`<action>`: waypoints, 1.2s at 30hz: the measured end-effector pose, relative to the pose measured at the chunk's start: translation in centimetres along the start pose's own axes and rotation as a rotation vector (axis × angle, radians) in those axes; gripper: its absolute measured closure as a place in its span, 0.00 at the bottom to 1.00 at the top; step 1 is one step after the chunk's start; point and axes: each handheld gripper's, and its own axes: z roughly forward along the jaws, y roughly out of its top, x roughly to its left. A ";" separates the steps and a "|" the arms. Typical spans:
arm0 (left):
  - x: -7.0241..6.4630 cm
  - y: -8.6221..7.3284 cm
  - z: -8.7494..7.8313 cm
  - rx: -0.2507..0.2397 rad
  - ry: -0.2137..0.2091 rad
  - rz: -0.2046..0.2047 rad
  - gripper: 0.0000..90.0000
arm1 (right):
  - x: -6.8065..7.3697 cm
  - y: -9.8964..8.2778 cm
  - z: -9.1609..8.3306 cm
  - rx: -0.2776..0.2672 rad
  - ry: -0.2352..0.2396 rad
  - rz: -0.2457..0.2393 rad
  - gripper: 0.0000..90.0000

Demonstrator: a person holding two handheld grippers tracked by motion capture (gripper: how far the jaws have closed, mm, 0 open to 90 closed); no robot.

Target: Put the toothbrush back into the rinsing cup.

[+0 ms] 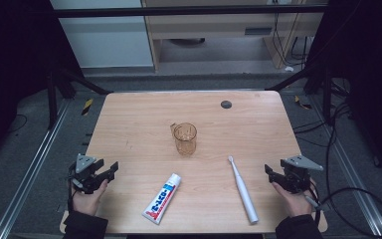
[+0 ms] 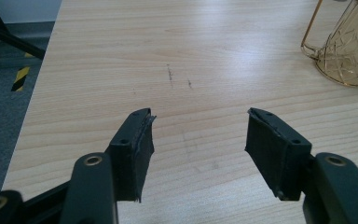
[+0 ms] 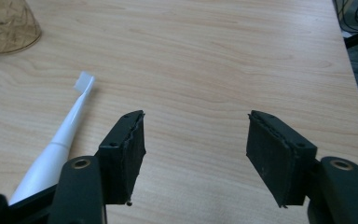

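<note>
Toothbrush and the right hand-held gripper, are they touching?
Apart: the high view shows bare table between the toothbrush and the right hand-held gripper.

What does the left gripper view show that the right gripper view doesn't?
Left gripper view alone: the cup's handle, dark scuffs on the wood, and a yellow-black striped strip on the floor. Right gripper view alone: the toothbrush beside the right claw, and cables past the table edge. Both: the amber cup, the table, and open black jaws with nothing between them, as on the left claw.
</note>
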 end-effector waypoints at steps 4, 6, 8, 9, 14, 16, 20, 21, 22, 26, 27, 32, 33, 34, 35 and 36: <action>0.0 -0.2 0.1 0.005 0.003 0.007 0.46 | 0.6 0.0 -0.1 0.024 0.018 -0.027 0.46; 0.0 -0.3 -0.1 0.002 0.006 0.011 0.47 | 0.9 0.0 -0.2 0.029 0.036 -0.041 0.48; 0.0 -0.4 -0.3 0.001 -0.001 0.014 0.50 | 1.4 0.1 -0.4 0.038 0.046 -0.050 0.51; 0.0 -0.4 -0.3 -0.003 -0.004 0.013 0.51 | 1.6 0.2 -0.5 0.037 0.051 -0.053 0.52; -0.1 -0.6 -0.3 0.004 -0.020 0.016 0.55 | 2.9 0.4 -1.0 0.045 0.099 -0.068 0.60; -0.2 -0.6 -0.2 0.012 -0.016 0.029 0.57 | 3.5 0.3 -1.1 0.055 0.123 -0.077 0.64; -0.4 -0.6 -0.2 0.022 -0.002 0.044 0.59 | 4.2 0.2 -1.3 0.080 0.172 -0.096 0.73; -0.4 -0.6 -0.2 0.026 0.002 0.044 0.59 | 4.3 0.2 -1.3 0.086 0.178 -0.105 0.76; -0.3 -0.6 -0.2 0.030 0.005 0.044 0.59 | 4.5 0.1 -1.4 0.090 0.186 -0.105 0.78; -0.3 -0.6 -0.3 0.033 0.013 0.043 0.60 | 5.2 -0.2 -1.7 0.106 0.213 -0.117 0.87; -0.3 -0.6 -0.3 0.034 0.014 0.044 0.60 | 5.3 -0.3 -1.8 0.113 0.217 -0.122 0.89; -0.4 -0.7 -0.1 0.046 0.012 0.052 0.60 | 6.1 -0.7 -1.9 0.128 0.241 -0.130 0.93; -0.5 -0.7 -0.1 0.047 0.012 0.052 0.60 | 6.2 -0.8 -1.8 0.130 0.239 -0.131 0.93; -0.5 -0.7 -0.1 0.048 0.013 0.053 0.60 | 6.3 -0.8 -1.8 0.131 0.240 -0.129 0.94; -0.5 -0.7 -0.1 0.048 0.013 0.053 0.60 | 6.4 -0.7 -1.8 0.133 0.240 -0.130 0.95; -0.5 -0.7 -0.1 0.050 0.014 0.054 0.60 | 6.5 -0.7 -1.7 0.137 0.240 -0.125 0.96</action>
